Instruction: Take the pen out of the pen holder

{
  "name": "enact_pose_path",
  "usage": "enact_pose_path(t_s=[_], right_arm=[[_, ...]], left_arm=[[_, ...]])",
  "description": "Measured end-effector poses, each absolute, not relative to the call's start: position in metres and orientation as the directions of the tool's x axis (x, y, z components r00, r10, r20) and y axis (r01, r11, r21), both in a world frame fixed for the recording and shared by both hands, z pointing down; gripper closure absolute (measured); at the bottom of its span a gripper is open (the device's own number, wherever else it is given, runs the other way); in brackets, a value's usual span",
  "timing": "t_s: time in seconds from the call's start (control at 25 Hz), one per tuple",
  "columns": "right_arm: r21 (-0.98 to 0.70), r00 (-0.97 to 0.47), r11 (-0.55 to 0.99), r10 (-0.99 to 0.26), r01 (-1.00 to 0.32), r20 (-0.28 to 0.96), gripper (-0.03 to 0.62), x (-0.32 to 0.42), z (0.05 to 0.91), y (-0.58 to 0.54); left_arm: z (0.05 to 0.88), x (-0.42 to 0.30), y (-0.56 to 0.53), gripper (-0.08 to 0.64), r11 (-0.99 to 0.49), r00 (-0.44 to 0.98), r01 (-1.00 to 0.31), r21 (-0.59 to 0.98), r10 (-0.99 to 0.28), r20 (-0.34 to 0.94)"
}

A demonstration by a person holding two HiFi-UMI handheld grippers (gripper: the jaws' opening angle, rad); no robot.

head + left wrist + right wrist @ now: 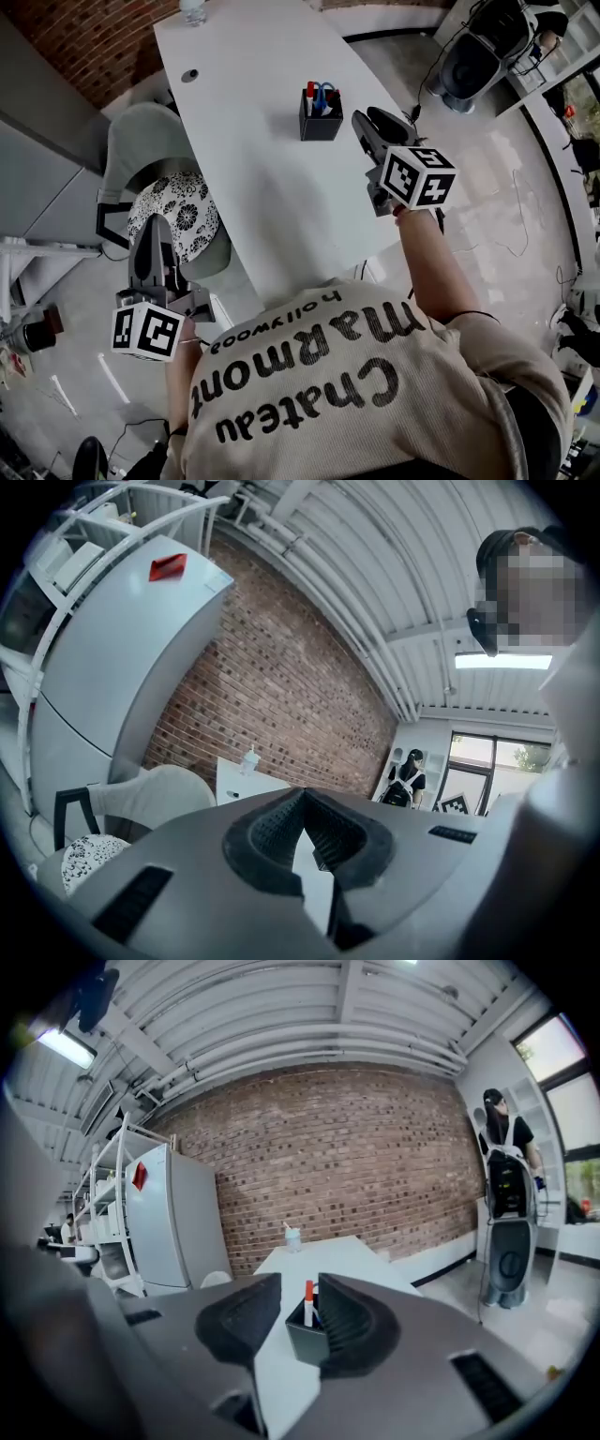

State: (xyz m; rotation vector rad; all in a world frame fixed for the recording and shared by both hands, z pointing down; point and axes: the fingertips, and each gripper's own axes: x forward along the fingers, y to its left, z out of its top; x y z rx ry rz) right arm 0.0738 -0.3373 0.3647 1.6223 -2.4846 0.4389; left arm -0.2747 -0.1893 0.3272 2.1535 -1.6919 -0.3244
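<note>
A black square pen holder (320, 119) stands on the white table (253, 141). It holds a red-capped pen (310, 94) and blue-handled scissors (324, 92). My right gripper (370, 127) hovers just right of the holder, over the table's right edge, open with nothing between its jaws. In the right gripper view the holder (307, 1340) and the red pen (308, 1302) show through the gap of that gripper (298, 1285), still some way ahead. My left gripper (155, 230) hangs off the table's left side above a chair; its pad tips (302, 794) meet, shut on nothing.
A chair with a patterned cushion (173, 211) sits at the table's left side. A small bottle (192, 9) stands at the far table end, near a round cable hole (190, 74). A speaker-like device (469, 61) and cables lie on the floor at right. A fridge (178, 1232) stands by the brick wall.
</note>
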Motion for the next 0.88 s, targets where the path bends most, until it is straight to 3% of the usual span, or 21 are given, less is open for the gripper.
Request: enact_pose_path(t_s=[0.32,0.88], right_arm=[[-0.122,-0.452,0.437,-0.827,-0.891,0.334,0.466,0.08,0.398,-0.376],[-0.226,-0.529,0.479,-0.758,-0.848,0.381,0.466,0.079,0.444,-0.426]], left_arm=[[0.328,-0.264,-0.202,0.56,-0.1,0.147,-0.907,0.409,-0.986,0.083],[0.343,-0.259,-0.214,0.56,0.04,0.022,-0.911,0.411,-0.989,0.146]])
